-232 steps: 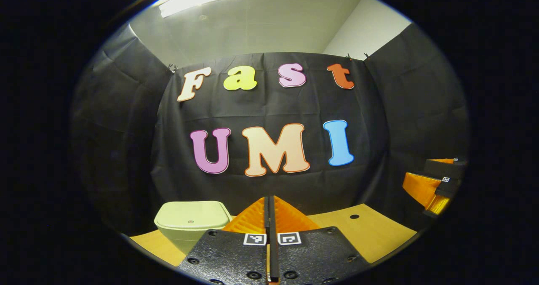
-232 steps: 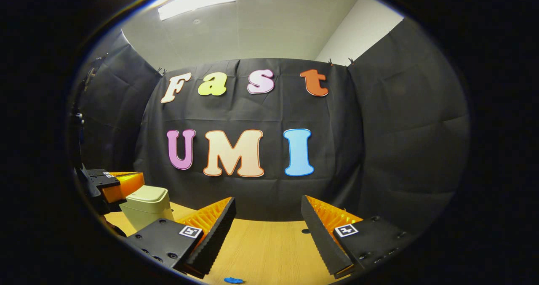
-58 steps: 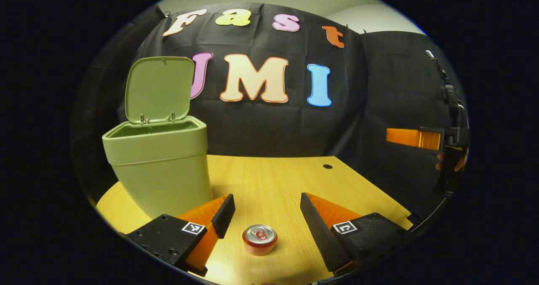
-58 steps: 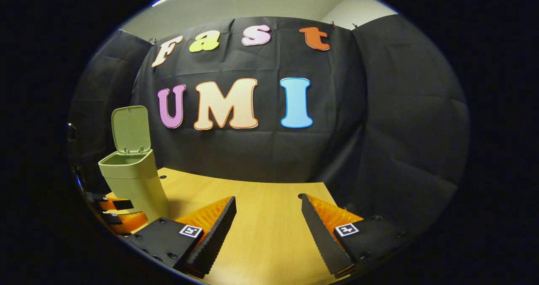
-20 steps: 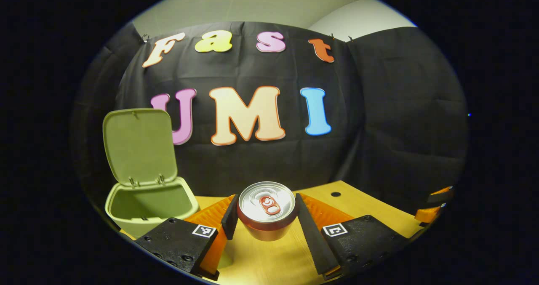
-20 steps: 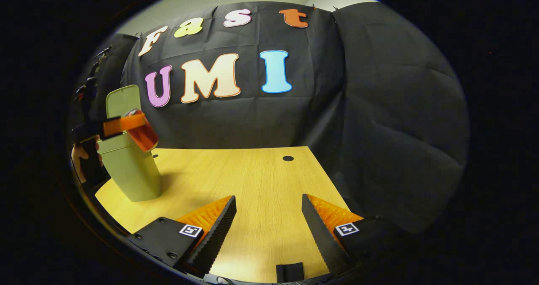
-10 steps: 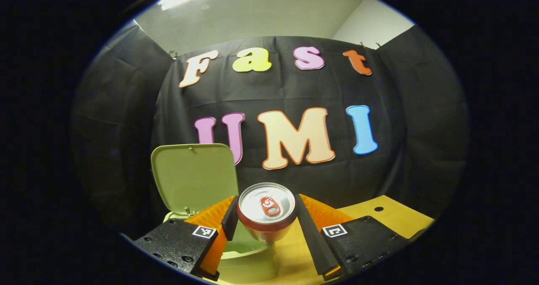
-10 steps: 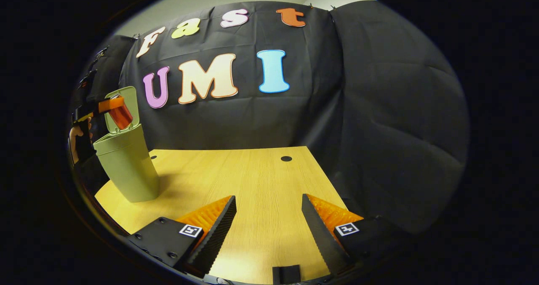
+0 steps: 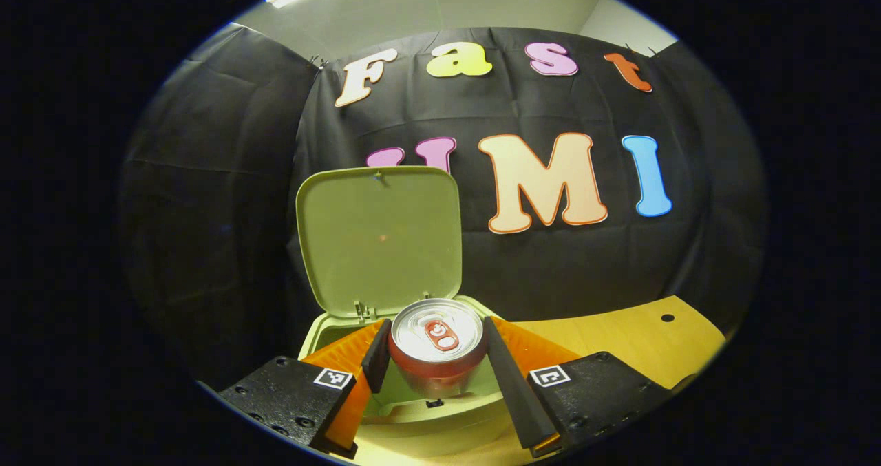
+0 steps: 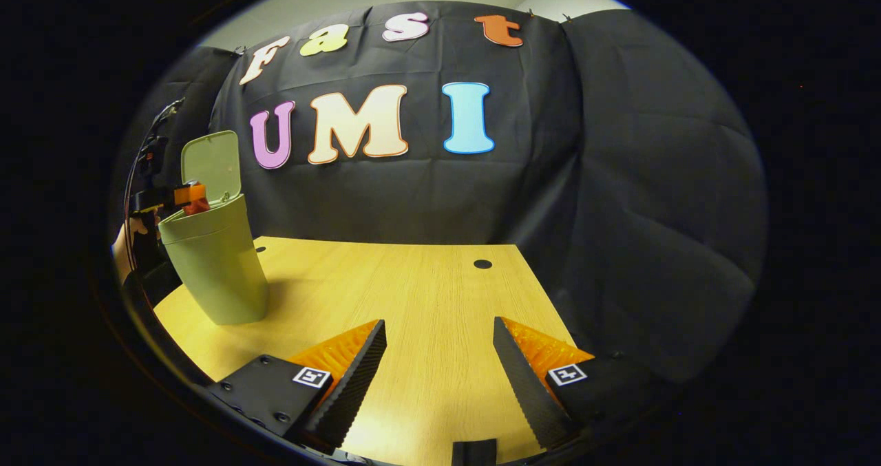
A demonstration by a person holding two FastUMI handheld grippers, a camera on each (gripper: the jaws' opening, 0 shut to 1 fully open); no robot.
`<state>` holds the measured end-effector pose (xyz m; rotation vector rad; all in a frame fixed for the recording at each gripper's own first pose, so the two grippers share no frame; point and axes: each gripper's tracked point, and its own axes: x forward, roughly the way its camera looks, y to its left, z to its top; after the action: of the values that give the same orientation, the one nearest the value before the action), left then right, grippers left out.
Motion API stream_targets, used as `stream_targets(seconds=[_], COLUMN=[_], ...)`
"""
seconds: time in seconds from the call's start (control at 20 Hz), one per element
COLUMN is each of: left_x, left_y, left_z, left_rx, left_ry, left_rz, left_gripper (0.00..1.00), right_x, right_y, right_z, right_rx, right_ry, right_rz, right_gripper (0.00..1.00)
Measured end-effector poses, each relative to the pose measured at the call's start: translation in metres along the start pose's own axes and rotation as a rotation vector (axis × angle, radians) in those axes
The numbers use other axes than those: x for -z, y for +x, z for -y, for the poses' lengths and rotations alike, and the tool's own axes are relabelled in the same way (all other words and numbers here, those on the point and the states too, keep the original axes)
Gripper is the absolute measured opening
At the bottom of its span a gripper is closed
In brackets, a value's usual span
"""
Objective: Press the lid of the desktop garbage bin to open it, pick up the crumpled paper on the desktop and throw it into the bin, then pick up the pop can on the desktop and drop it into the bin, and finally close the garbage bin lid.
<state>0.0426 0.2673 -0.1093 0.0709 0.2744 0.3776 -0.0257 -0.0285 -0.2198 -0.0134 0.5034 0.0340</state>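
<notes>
In the left gripper view my left gripper (image 9: 435, 347) is shut on a red pop can (image 9: 436, 342) with a silver top, held upright over the mouth of the pale green garbage bin (image 9: 440, 414). The bin's lid (image 9: 380, 239) stands raised behind the can. In the right gripper view the same bin (image 10: 215, 266) stands at the table's far left, lid (image 10: 210, 164) up, with the left gripper (image 10: 184, 196) and the can (image 10: 198, 206) at its rim. My right gripper (image 10: 439, 356) hangs open over bare tabletop, nothing between its fingers.
The light wooden table (image 10: 413, 301) runs from the bin to the right, with a small round hole (image 10: 482, 264) near its far edge. Black cloth walls close the back and both sides. A hand (image 10: 131, 235) holds the left gripper beside the bin.
My left gripper has carried the can leftward and forward until it hangs over the bin's mouth. The right gripper has stayed open and has barely shifted.
</notes>
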Motion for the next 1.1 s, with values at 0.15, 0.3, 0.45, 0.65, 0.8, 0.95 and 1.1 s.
stream_targets(seconds=[0.15, 0.3, 0.45, 0.65, 0.8, 0.95, 1.1], left_x=[-0.017, -0.064, -0.123, -0.176, -0.200, -0.201, -0.191], left_y=[-0.003, -0.008, -0.007, 0.011, 0.035, 0.065, 0.091], left_z=[-0.003, 0.001, -0.001, -0.013, -0.034, -0.055, -0.068], left_rx=[-0.008, 0.022, 0.026, 0.005, -0.047, -0.092, -0.108], left_ry=[0.011, 0.009, 0.024, 0.030, 0.043, 0.020, -0.001], left_rz=[0.027, 0.122, 0.222, 0.299, 0.330, 0.301, 0.244], left_gripper=[0.99, 0.96, 0.96, 0.99, 0.99, 0.99, 0.95], right_x=[-0.002, -0.007, -0.010, -0.014, -0.014, -0.009, -0.007], right_y=[-0.001, -0.002, -0.003, -0.004, -0.002, 0.001, 0.004], right_z=[-0.003, -0.007, -0.015, -0.023, -0.030, -0.035, -0.036], right_rx=[-0.004, -0.002, 0.000, 0.002, 0.009, 0.019, 0.033], right_ry=[-0.009, -0.004, 0.015, 0.022, 0.029, 0.038, 0.036], right_rz=[0.007, 0.015, 0.026, 0.041, 0.046, 0.039, 0.031], right_gripper=[0.98, 0.98, 0.98, 0.98, 0.98, 0.98, 0.98])
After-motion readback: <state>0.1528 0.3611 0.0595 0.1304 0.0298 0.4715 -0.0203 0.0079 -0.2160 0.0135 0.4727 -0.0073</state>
